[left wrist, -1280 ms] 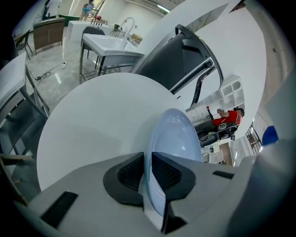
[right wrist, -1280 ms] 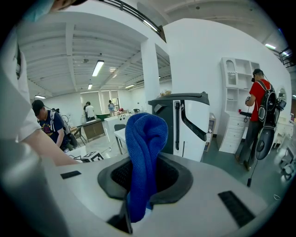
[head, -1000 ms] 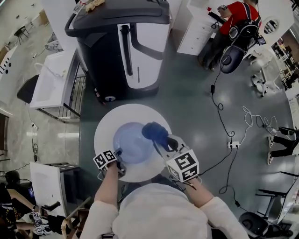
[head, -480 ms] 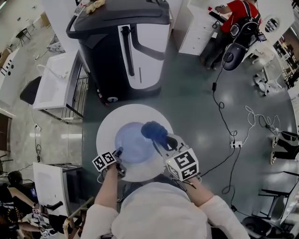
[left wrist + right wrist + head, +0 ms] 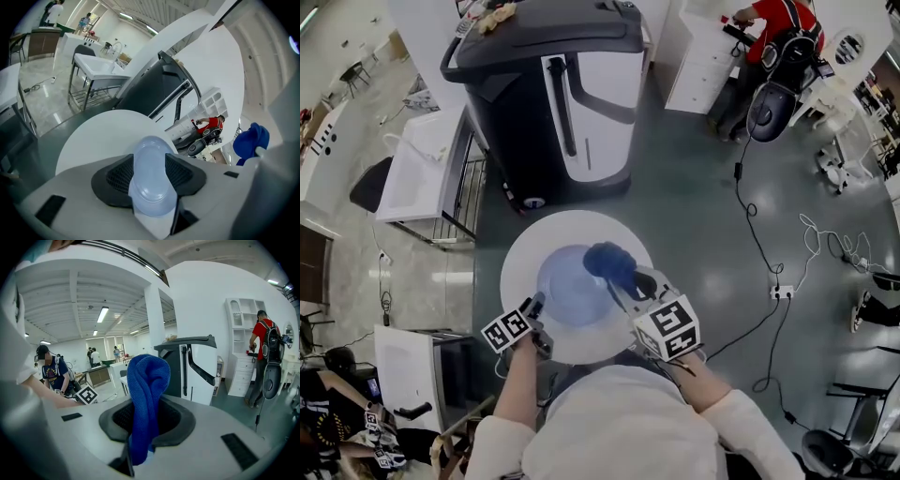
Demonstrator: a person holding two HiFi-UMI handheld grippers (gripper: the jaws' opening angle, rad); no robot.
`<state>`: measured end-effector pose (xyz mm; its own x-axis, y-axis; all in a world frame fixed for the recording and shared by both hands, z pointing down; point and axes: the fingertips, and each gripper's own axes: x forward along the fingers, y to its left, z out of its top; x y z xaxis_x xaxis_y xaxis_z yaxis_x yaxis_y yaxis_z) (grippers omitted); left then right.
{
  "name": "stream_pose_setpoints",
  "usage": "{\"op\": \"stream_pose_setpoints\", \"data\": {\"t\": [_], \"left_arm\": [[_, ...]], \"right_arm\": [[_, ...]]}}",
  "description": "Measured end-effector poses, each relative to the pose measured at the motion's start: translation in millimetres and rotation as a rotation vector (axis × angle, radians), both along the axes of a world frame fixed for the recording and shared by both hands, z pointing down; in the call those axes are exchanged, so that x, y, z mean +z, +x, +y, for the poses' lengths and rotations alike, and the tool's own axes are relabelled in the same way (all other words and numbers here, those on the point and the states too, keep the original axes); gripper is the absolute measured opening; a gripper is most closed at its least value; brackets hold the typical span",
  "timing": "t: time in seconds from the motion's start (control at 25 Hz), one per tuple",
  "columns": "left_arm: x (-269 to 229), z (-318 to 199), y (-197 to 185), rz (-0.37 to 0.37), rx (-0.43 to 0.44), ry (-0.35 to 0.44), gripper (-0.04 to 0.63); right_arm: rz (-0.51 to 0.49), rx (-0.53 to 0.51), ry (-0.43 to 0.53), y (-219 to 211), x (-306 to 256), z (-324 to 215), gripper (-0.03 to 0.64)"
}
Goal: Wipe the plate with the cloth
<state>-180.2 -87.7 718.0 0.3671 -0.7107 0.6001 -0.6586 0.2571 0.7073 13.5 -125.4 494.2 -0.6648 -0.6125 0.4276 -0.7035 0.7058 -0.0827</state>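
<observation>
A pale blue translucent plate (image 5: pixel 567 292) sits on the round white table (image 5: pixel 520 267) in the head view. My left gripper (image 5: pixel 535 305) is at the plate's lower-left rim. In the left gripper view the plate (image 5: pixel 150 173) stands between the black pads and fills the gap from pad to pad, so that gripper (image 5: pixel 150 180) is shut on it. The right gripper (image 5: pixel 626 281) is shut on a bunched blue cloth (image 5: pixel 607 262), which hangs over the plate's upper-right rim. The cloth (image 5: pixel 145 390) sticks up out of the right gripper (image 5: pixel 146 427).
A big black and white machine (image 5: pixel 553 94) stands just behind the table. A white sink stand (image 5: pixel 417 173) is at the left and a white cabinet (image 5: pixel 412 361) at the near left. Cables and a power strip (image 5: pixel 781 292) lie on the floor at the right. A person in red (image 5: pixel 773 23) stands far right.
The left gripper's marker cube has drifted slightly toward the lower left of the head view. The plate, cloth and right gripper keep their places on the table.
</observation>
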Motion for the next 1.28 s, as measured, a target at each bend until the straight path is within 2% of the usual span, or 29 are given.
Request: {"op": "stream_pose_setpoints", "data": {"t": [0.16, 0.36, 0.48, 0.6, 0.76, 1.08, 1.28], "left_arm": [[-18, 0, 4, 0.001, 0.003, 0.05, 0.204], [-56, -5, 15, 0.001, 0.034, 0.181, 0.204], [-83, -10, 20, -0.039, 0.078, 0.274, 0.19], [-112, -13, 25, -0.074, 0.108, 0.367, 0.11], [-148, -12, 33, -0.128, 0.156, 0.467, 0.067], [-205, -7, 49, -0.23, 0.239, 0.615, 0.046], [-237, -2, 51, -0.276, 0.261, 0.697, 0.043]], "right_arm": [[-0.005, -0.008, 0.007, 0, -3, 5, 0.092], [-0.013, -0.01, 0.016, 2, -5, 11, 0.092], [-0.017, -0.009, 0.018, 2, -6, 13, 0.092], [-0.024, -0.007, 0.026, 2, -8, 14, 0.092], [-0.034, -0.007, 0.038, 1, -13, 18, 0.092], [-0.053, -0.008, 0.048, 3, -20, 19, 0.092], [-0.075, -0.011, 0.056, 0, -27, 16, 0.092]]}}
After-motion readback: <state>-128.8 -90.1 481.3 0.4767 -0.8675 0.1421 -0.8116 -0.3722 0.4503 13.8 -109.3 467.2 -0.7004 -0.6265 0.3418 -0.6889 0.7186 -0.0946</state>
